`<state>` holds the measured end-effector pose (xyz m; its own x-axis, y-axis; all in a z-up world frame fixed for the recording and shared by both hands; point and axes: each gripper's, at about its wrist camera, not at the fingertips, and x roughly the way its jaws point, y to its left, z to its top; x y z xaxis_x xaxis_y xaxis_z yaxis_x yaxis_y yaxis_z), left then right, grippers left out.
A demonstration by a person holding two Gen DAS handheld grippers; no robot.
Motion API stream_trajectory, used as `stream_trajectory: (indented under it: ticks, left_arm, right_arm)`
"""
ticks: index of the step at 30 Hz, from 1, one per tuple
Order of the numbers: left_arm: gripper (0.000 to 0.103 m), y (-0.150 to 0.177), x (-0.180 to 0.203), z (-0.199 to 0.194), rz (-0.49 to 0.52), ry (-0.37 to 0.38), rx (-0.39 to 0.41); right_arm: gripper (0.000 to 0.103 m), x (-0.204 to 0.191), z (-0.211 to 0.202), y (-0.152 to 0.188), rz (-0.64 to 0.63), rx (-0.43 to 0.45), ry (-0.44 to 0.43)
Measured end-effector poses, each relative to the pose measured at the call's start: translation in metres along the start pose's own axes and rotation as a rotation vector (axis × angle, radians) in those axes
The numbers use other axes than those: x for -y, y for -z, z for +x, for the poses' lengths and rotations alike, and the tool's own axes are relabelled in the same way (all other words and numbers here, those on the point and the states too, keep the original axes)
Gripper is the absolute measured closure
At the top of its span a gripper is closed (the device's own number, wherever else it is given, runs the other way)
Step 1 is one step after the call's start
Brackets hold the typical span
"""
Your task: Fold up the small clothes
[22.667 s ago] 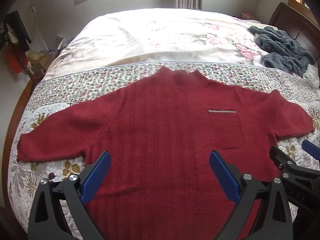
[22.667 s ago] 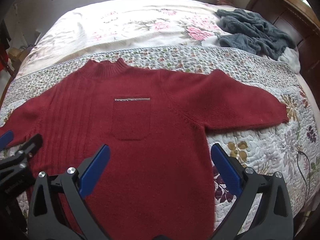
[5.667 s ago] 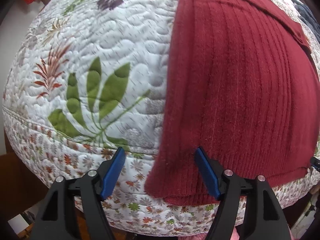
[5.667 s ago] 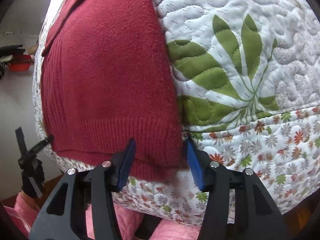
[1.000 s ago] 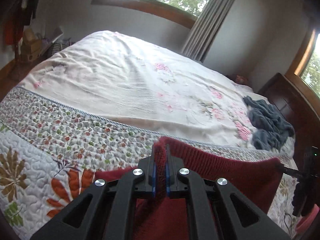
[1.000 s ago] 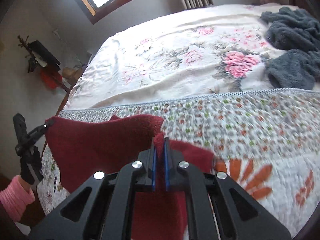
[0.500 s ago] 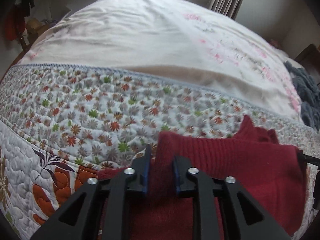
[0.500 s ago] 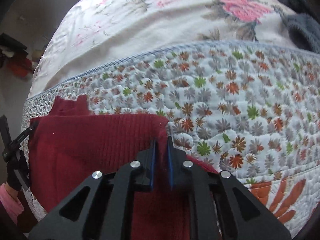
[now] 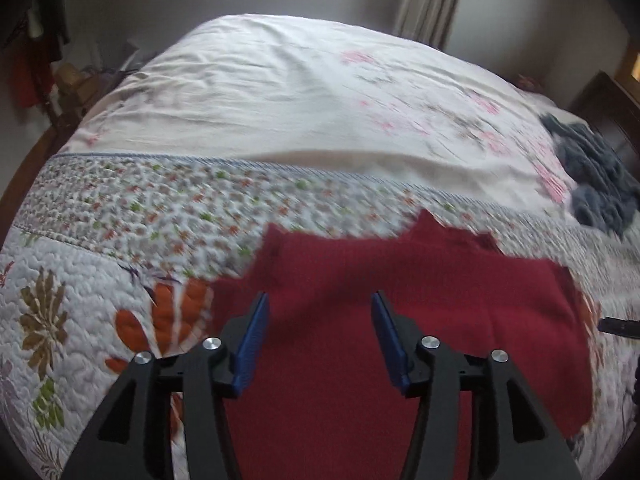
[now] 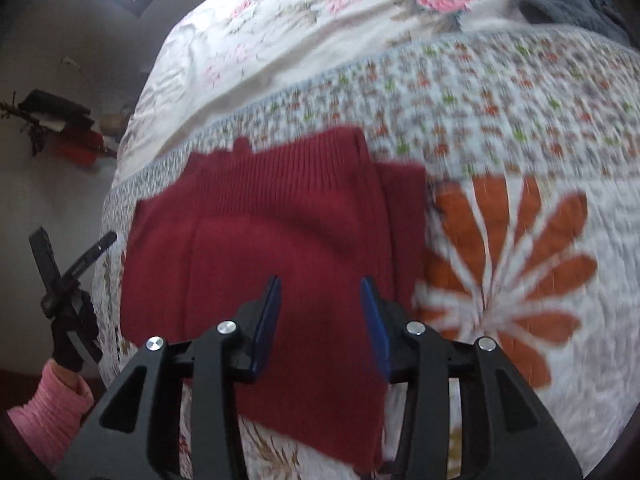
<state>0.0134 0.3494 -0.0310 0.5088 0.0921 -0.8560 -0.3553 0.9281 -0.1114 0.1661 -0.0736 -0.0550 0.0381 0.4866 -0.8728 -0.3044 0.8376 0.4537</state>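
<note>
Both grippers stand with their jaws apart and hold nothing: the left gripper [image 9: 318, 334] and the right gripper [image 10: 320, 316] each hover just above the red sweater [image 10: 280, 248], fingers clear of the knit.

1. Position. The sweater lies folded into a compact rectangle on the quilt [image 10: 520, 248], near the bed's front edge. Its ribbed hem sits on top at the far side, roughly level with the collar [image 9: 430, 224], which peeks out beyond it. A narrow strip of lower layer shows along the right side in the right wrist view.

2. Step in hand, as judged: release and retreat after the bottom-to-top fold. Draw each gripper straight back and upward, jaws wide, so that no blue pad [image 9: 252, 344] snags the knit and drags the top layer.

3. Check. The near left corner looks uneven in the left wrist view, though blur hides detail. If layers are offset, nudge the edge square before any further fold.

4. Surroundings. Beyond the quilt's patterned border lies the pale floral bedspread [image 9: 280, 92]; a grey garment [image 9: 596, 176] rests at the far right corner, well apart from the work.
</note>
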Motion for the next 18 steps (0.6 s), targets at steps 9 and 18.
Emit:
stream_trajectory:
  ticks: [9,18]
  left_arm:
    - [0.049,0.055,0.046,0.018,0.024,0.044,-0.153]
    - [0.046,0.076,0.047,0.037,0.064,-0.027,-0.183]
  right_arm:
    - [0.062,0.018,0.013,0.063,0.038,-0.073,0.029]
    - [0.092,0.026,0.027,0.079,0.029,-0.115,0.083]
